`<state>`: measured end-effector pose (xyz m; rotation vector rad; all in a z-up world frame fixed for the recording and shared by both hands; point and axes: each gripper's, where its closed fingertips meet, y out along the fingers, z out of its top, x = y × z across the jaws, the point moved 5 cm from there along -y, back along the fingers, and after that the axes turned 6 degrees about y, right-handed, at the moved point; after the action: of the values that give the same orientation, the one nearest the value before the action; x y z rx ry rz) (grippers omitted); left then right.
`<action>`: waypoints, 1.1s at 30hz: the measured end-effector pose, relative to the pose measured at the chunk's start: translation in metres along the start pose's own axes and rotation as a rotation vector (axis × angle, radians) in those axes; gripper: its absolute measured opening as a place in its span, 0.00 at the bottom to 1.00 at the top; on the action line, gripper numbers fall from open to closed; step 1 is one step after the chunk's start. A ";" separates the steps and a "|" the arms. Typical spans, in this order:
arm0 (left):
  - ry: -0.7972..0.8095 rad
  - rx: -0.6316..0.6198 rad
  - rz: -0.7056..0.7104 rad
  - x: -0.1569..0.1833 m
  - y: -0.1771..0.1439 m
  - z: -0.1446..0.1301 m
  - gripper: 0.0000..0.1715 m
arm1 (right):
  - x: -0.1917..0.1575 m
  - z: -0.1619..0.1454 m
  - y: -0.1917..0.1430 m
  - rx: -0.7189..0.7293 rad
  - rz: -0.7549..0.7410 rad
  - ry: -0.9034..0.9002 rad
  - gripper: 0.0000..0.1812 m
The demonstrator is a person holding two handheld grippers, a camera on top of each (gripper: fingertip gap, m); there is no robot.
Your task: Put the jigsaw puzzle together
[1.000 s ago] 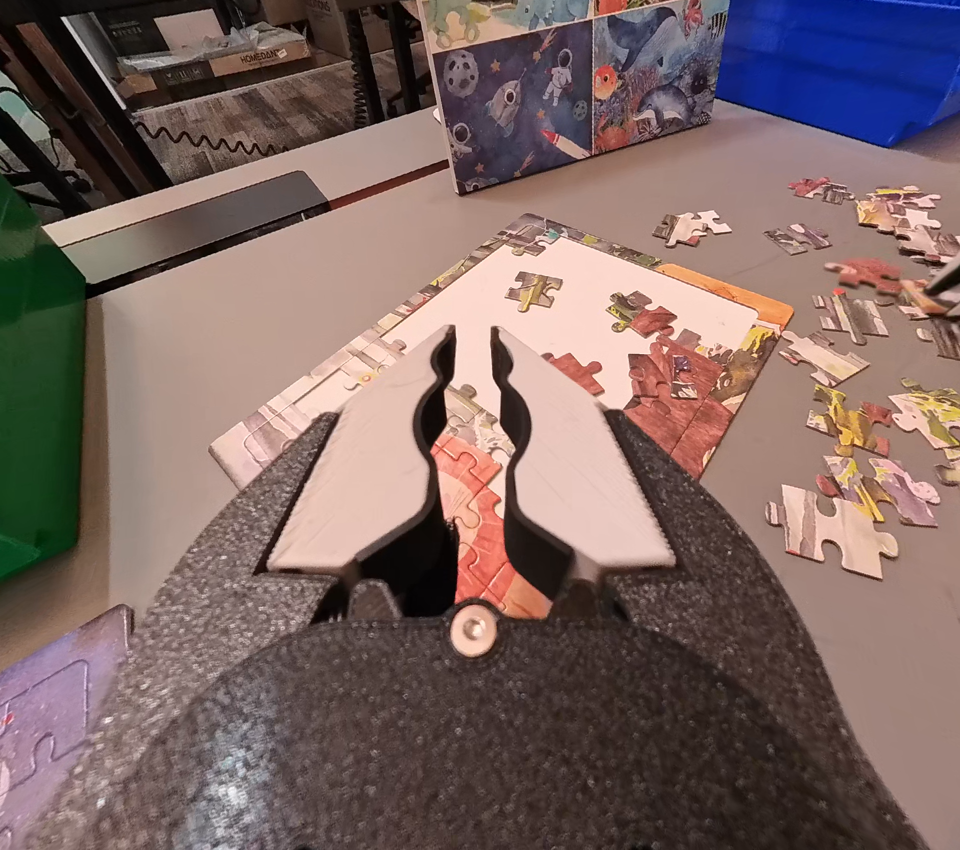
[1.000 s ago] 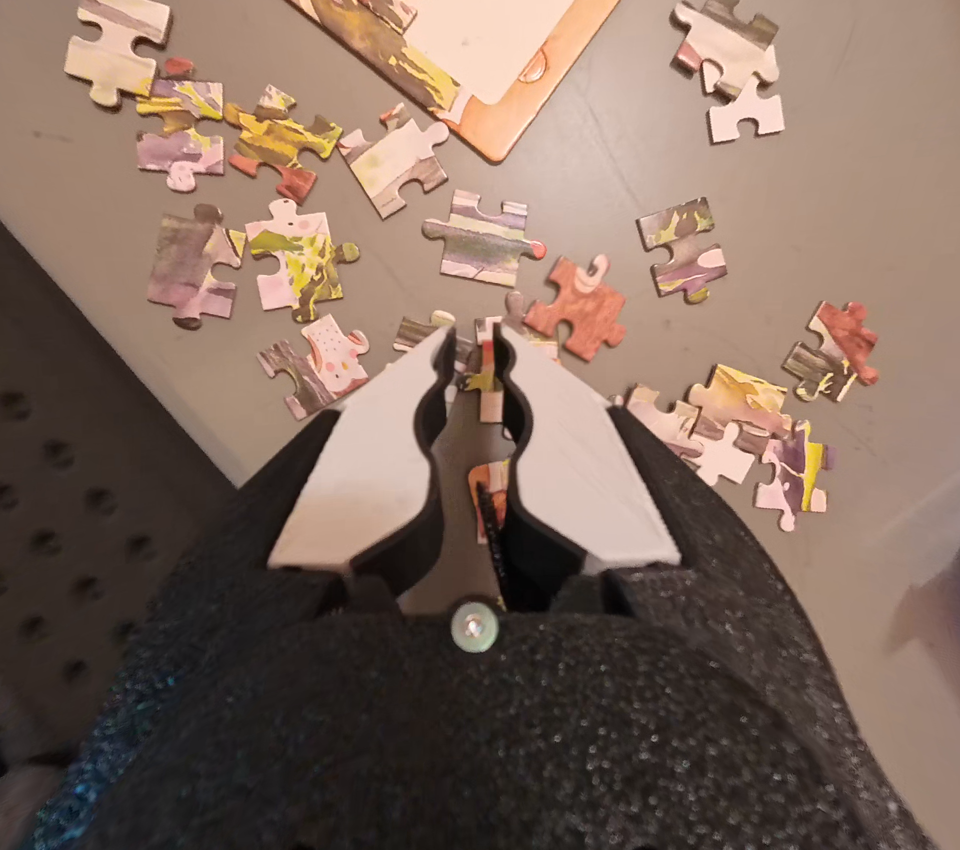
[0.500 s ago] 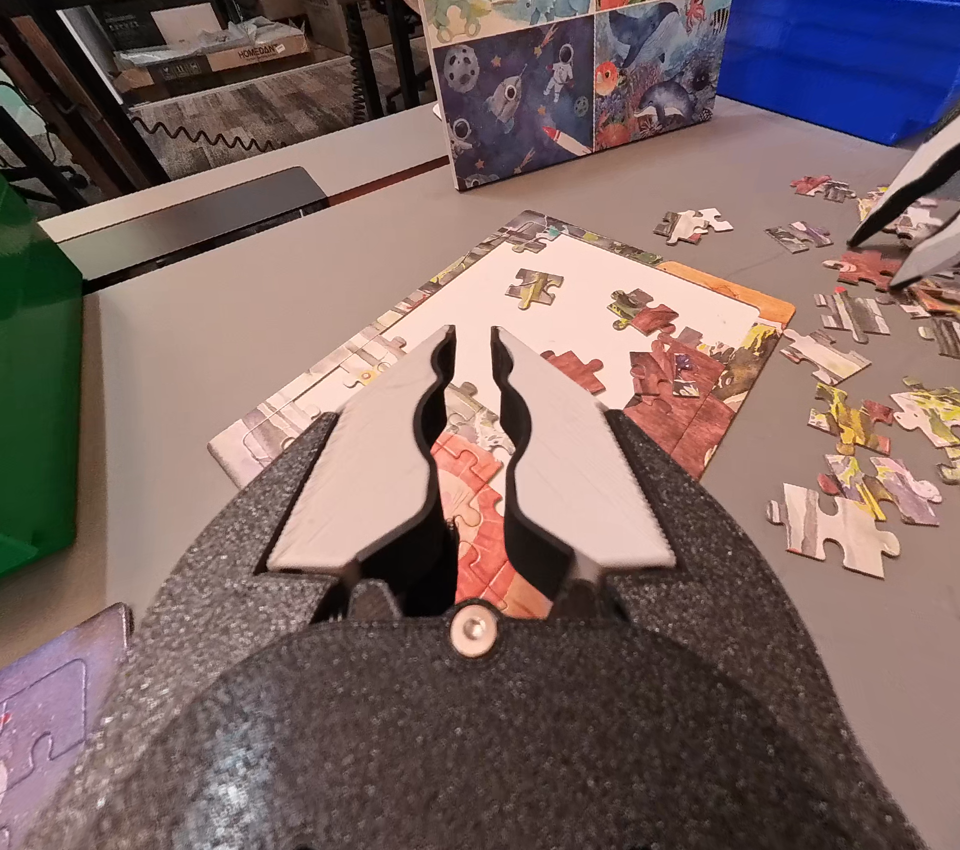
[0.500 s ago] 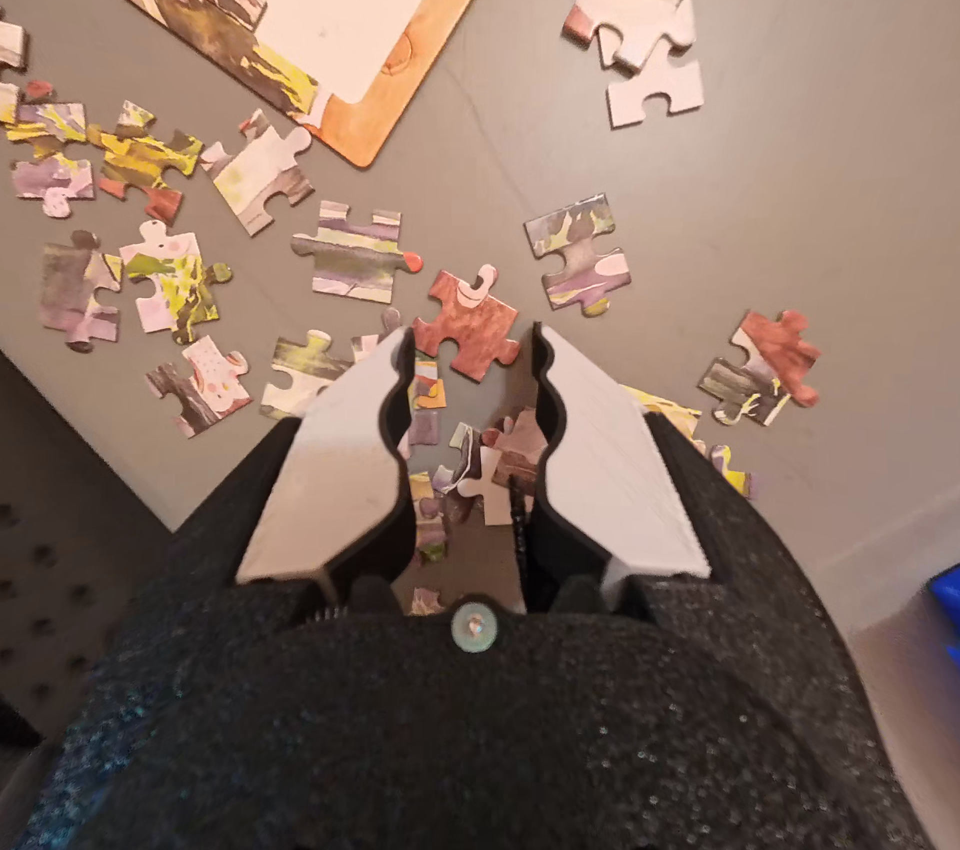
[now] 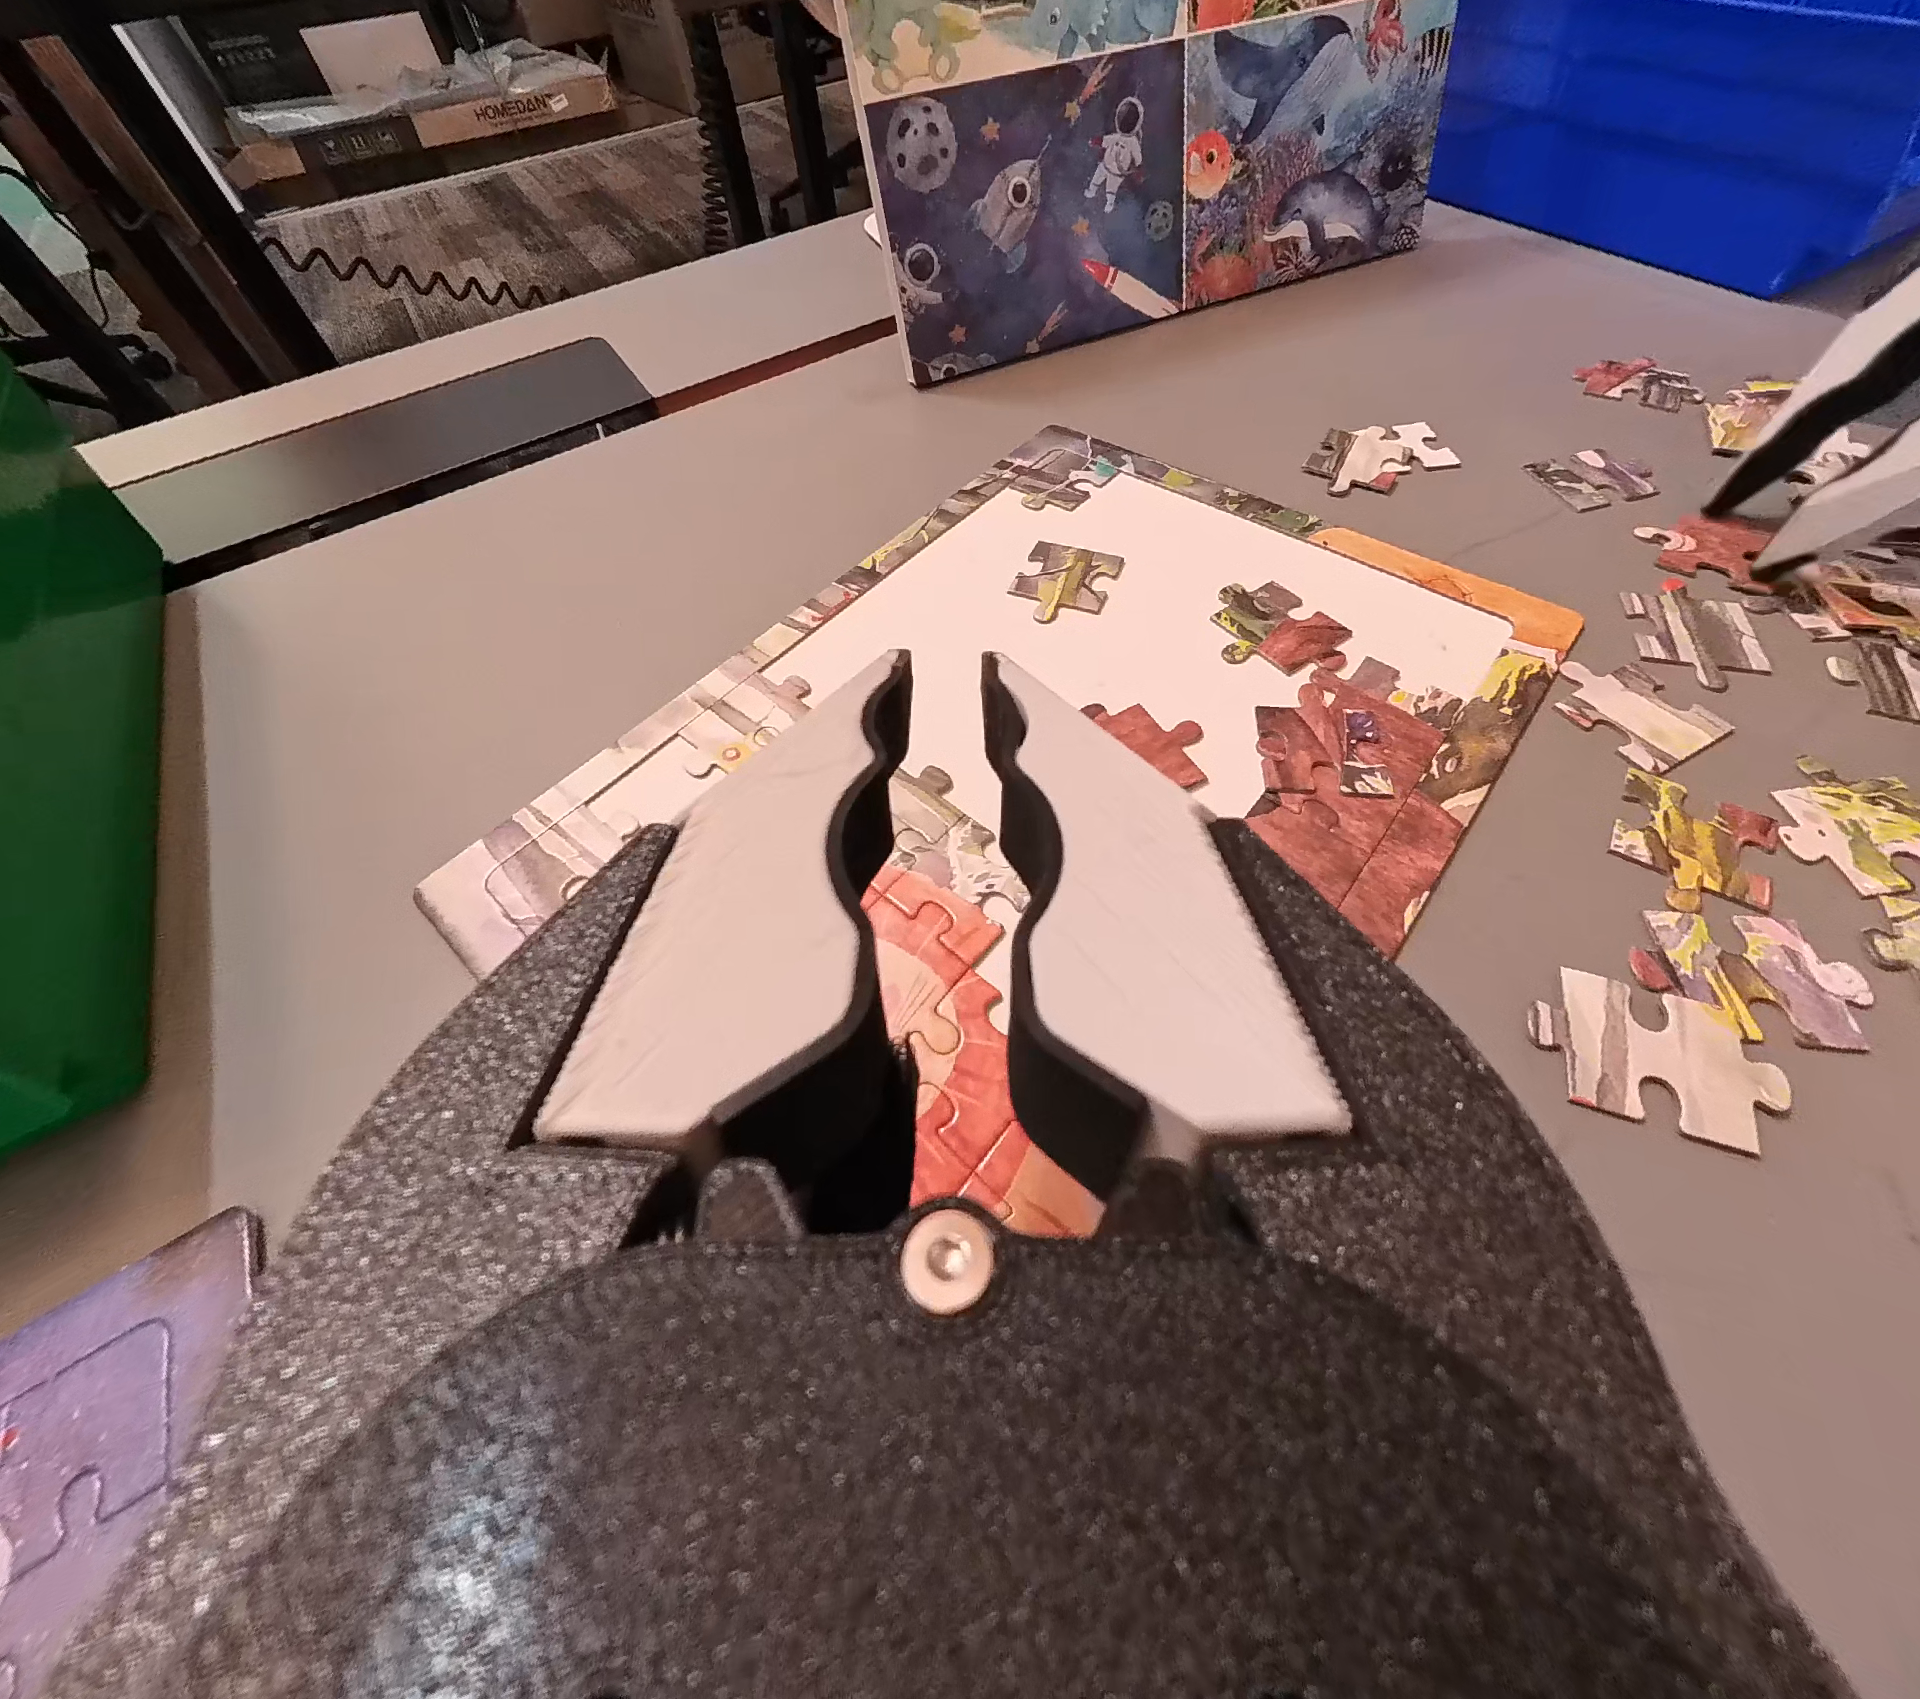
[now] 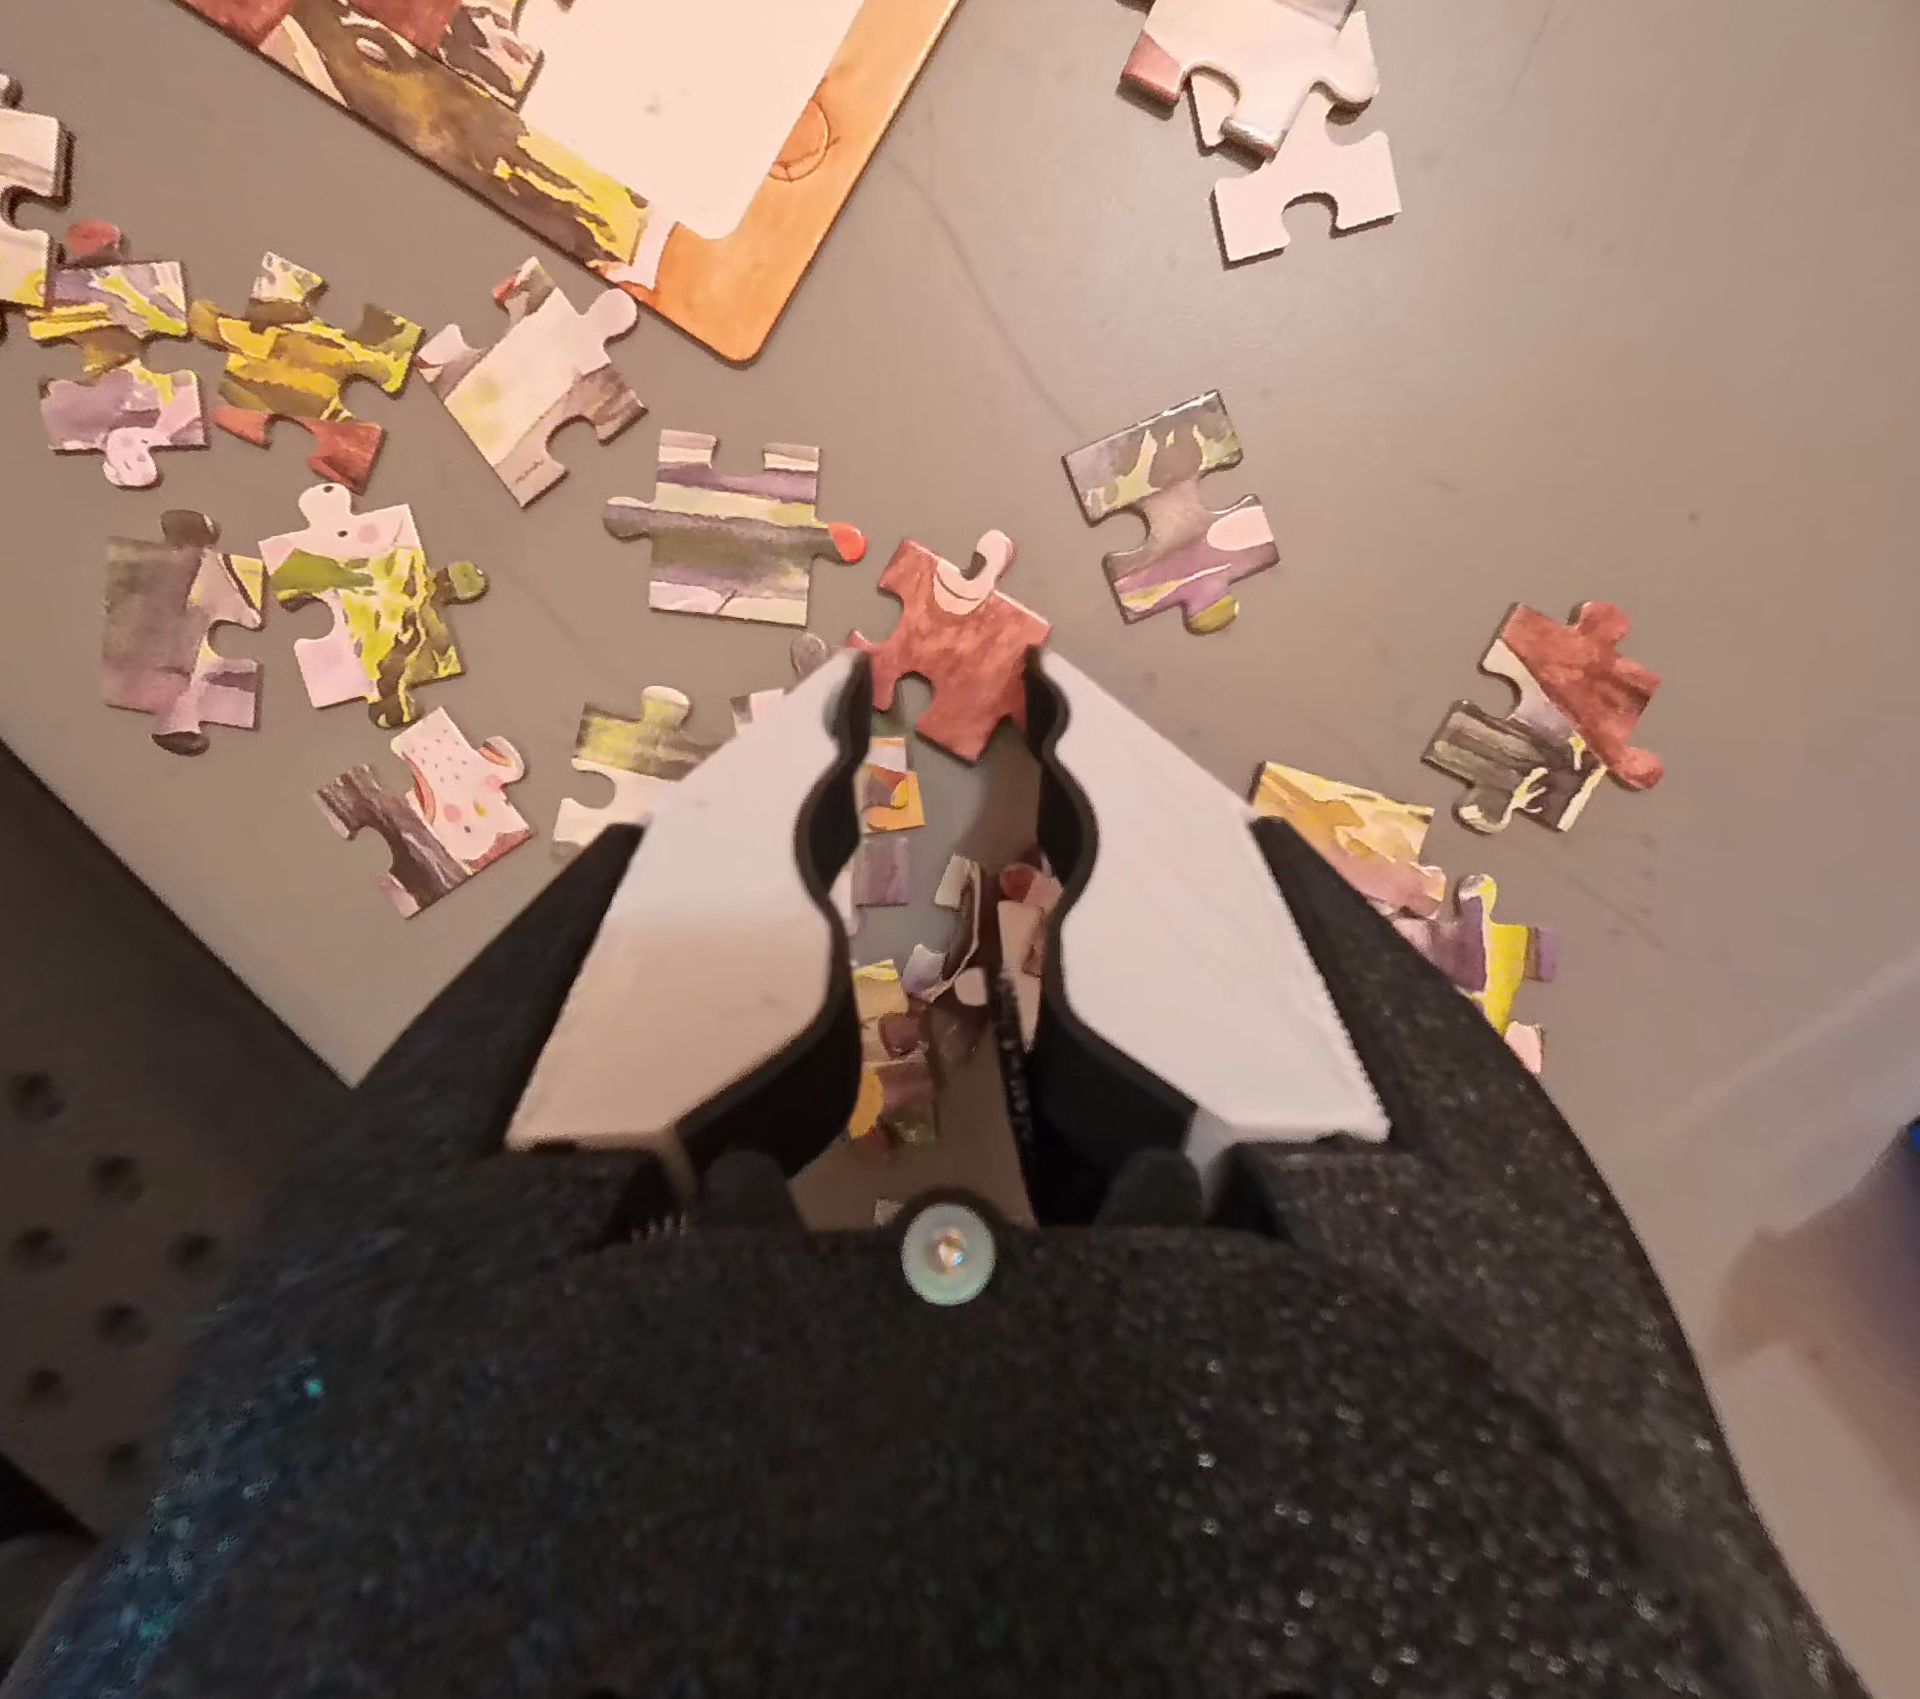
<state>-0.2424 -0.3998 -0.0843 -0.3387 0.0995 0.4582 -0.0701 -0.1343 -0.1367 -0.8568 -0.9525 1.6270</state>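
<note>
The left gripper (image 5: 945,673) stays narrowly parted and empty over the puzzle board (image 5: 1444,584). At its three o'clock, the right gripper (image 6: 943,681) has dropped from the pile and now brackets a red-brown piece (image 6: 961,647), jaws touching both edges; a pickup looks imminent.

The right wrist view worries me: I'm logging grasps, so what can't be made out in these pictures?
- Right gripper: its tips flank the red-brown piece; whether they press it is unclear, in either view.
- Loose pieces between the fingers, right wrist view: blurred and partly covered.
- Puzzle tray, left wrist view: its near part is hidden behind the left gripper.
- Blue bin, left wrist view: cut off by the frame edge; its contents don't show.
</note>
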 end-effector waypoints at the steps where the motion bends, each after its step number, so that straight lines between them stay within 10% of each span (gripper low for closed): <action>1: -0.001 0.000 0.000 0.000 0.000 0.000 0.07 | 0.000 0.000 -0.001 0.003 0.004 -0.008 0.02; 14: 0.002 -0.003 -0.002 0.001 0.001 0.000 0.07 | 0.025 0.010 -0.012 0.036 -0.086 0.084 0.22; 33: -0.005 -0.006 -0.015 0.001 0.001 -0.001 0.07 | 0.023 0.005 0.004 -0.001 -0.080 0.161 0.18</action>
<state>-0.2418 -0.3991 -0.0860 -0.3437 0.0907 0.4448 -0.0810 -0.1136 -0.1395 -0.9248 -0.8637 1.4663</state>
